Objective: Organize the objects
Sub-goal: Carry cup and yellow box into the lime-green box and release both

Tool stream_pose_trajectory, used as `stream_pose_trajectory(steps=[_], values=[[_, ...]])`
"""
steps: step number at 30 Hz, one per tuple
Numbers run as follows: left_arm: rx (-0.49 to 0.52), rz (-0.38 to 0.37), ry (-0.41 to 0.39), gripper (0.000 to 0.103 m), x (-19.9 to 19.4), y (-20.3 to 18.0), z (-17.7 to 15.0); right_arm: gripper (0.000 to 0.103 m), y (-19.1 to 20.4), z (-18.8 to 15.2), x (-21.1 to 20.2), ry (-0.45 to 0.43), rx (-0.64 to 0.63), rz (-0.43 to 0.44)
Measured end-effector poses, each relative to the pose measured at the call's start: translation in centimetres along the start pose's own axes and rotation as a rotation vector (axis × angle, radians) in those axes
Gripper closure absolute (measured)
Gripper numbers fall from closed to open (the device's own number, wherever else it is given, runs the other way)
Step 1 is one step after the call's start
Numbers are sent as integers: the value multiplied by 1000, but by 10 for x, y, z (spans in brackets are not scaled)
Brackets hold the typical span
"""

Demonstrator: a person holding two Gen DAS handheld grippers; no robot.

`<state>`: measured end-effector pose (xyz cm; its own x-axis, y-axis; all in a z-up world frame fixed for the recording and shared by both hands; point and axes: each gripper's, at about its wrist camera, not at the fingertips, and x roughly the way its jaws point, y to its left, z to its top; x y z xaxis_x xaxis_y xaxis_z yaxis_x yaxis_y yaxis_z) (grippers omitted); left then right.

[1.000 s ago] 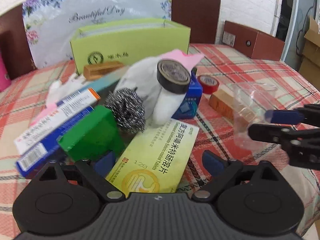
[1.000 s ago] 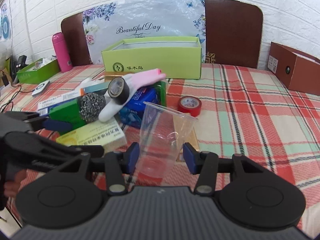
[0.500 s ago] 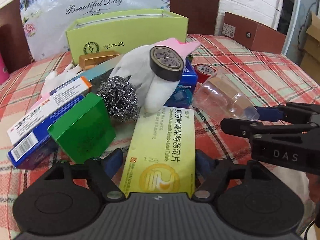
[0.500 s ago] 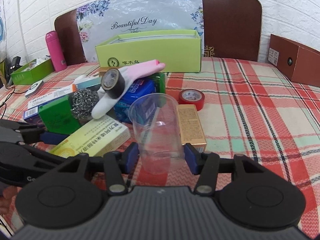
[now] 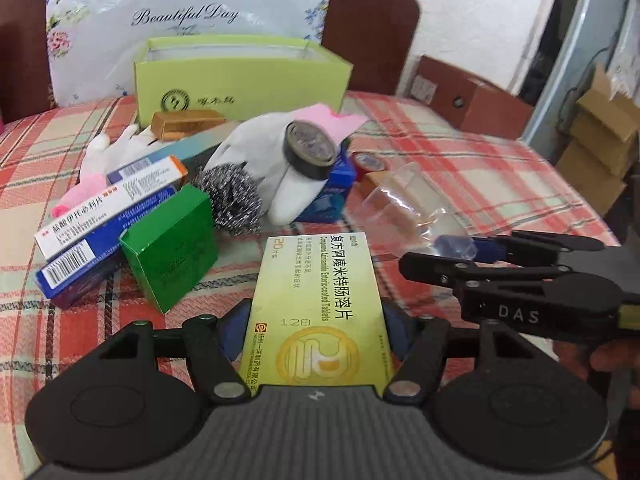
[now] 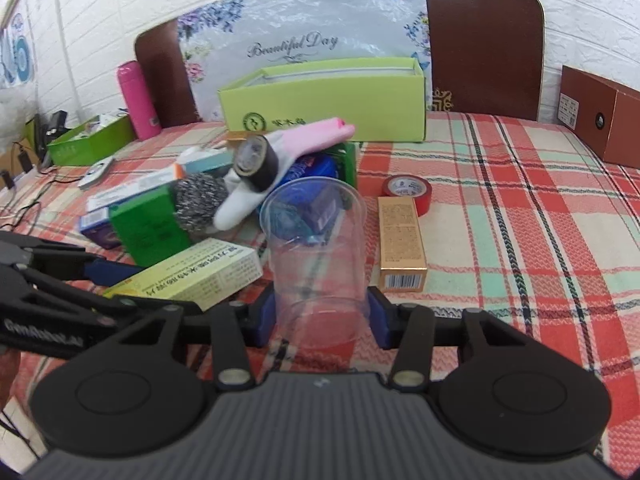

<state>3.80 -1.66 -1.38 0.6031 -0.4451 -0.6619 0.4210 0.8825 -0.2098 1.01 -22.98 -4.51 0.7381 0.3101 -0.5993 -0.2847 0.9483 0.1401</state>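
Observation:
My left gripper (image 5: pixel 316 328) is shut on a yellow-green medicine box (image 5: pixel 320 300), which also shows in the right wrist view (image 6: pixel 192 276). My right gripper (image 6: pixel 320 320) is shut on a clear plastic cup (image 6: pixel 316 256), held near its base; in the left wrist view the cup (image 5: pixel 412 208) lies tilted at the right. Beyond them is a pile: a green box (image 5: pixel 172 252), a steel scourer (image 5: pixel 232 196), a white and pink glove (image 5: pixel 280 152) with a black tape roll (image 5: pixel 310 152) on it, and long medicine boxes (image 5: pixel 108 208).
An open lime-green box (image 6: pixel 328 104) stands at the back of the plaid table. A gold box (image 6: pixel 400 240) and a red tape roll (image 6: pixel 406 192) lie right of the cup. A brown box (image 6: pixel 600 116) sits far right, a pink bottle (image 6: pixel 136 100) far left.
My left gripper has closed on the yellow-green medicine box and lifted it slightly. My right gripper has tipped the cup from upright to leaning away and raised it.

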Motion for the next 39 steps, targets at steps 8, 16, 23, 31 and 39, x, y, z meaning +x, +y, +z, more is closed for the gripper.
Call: stream_pose_trajectory(steps=[8, 16, 23, 31, 39], values=[[21, -2, -163, 34, -52, 2, 45, 57, -10, 48, -32, -147, 13, 29], [-20, 126, -299, 34, -26, 29, 136, 57, -11, 116, 9, -209, -12, 10], [-106, 205, -326, 34, 31, 66, 205, 57, -19, 170, 87, -187, 36, -14], [-132, 256, -289, 34, 93, 103, 250, 57, -39, 211, 184, -123, 51, -48], [-178, 300, -275, 4, 120, 131, 250, 6, -29, 214, 240, -70, -44, -53]])
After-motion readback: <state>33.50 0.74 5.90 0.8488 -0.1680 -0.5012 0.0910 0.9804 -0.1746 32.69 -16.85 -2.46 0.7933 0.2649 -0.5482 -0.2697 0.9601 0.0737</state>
